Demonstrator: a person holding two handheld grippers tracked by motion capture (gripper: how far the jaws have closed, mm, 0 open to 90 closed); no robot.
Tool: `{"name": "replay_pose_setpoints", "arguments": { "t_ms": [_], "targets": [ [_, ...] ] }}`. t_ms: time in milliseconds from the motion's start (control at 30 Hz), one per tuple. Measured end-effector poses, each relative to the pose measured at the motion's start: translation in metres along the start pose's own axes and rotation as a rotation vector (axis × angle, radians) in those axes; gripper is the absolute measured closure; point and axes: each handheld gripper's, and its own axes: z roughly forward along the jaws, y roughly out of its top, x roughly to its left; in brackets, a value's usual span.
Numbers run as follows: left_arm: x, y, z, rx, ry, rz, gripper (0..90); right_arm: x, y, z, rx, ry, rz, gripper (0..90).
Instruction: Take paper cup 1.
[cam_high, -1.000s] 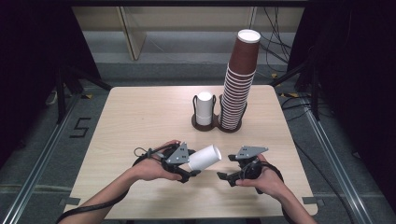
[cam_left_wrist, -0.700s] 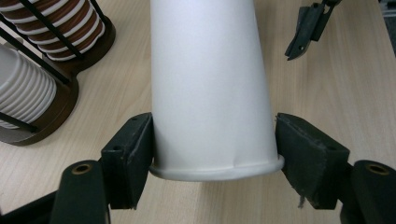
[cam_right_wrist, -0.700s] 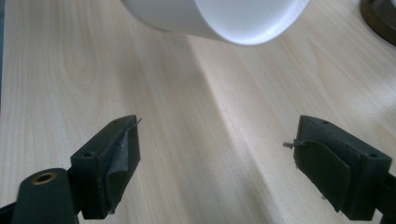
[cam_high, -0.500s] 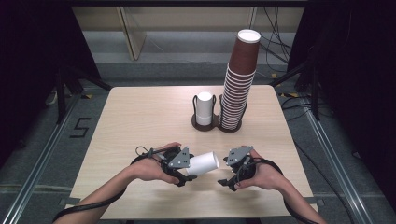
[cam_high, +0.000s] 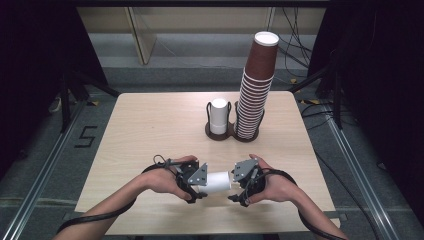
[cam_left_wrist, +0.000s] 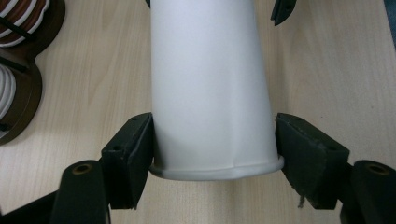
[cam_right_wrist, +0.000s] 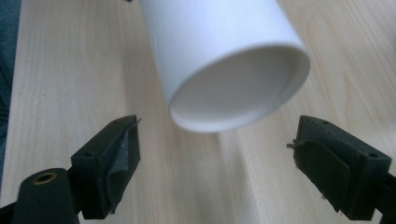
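1. Nearby, at the table's (cam_high: 150, 125) near edge, the left gripper (cam_high: 192, 180) had its jaws pinched on the rim end of a white cup (cam_high: 216, 181) lying sideways.
2. Just right of it, the right gripper (cam_high: 245, 184) stood half open, jaws either side of the cup's (cam_right_wrist: 224, 56) base end and touching nothing.
3. To do the hand-over well, I'd say it should slide further on and close gently before the left lets go.
4. Far right stood a holder (cam_high: 220, 134) and a tall brown stack (cam_high: 256, 90).
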Motion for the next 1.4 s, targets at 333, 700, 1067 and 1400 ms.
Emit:
{"name": "replay_pose_setpoints", "arguments": {
  "t_ms": [333, 700, 1067, 1400],
  "targets": [
    [-0.001, 0.006, 0.002, 0.055, -0.031, 0.037, 29.6, 0.003, 0.012, 0.002, 0.008, 0.027, -0.009, 15.5],
    [-0.001, 0.012, 0.004, 0.1, -0.051, 0.075, 29.6, 0.005, 0.021, 0.009, 0.01, 0.048, -0.041, 15.6],
    [0.0, 0.013, 0.003, 0.113, -0.064, 0.087, 29.5, 0.006, 0.026, 0.015, 0.018, 0.076, -0.064, 17.6],
    [-0.001, 0.016, 0.002, 0.121, -0.073, 0.101, 29.7, 0.006, 0.027, 0.017, 0.022, 0.083, -0.064, 19.7]
  ]
}}
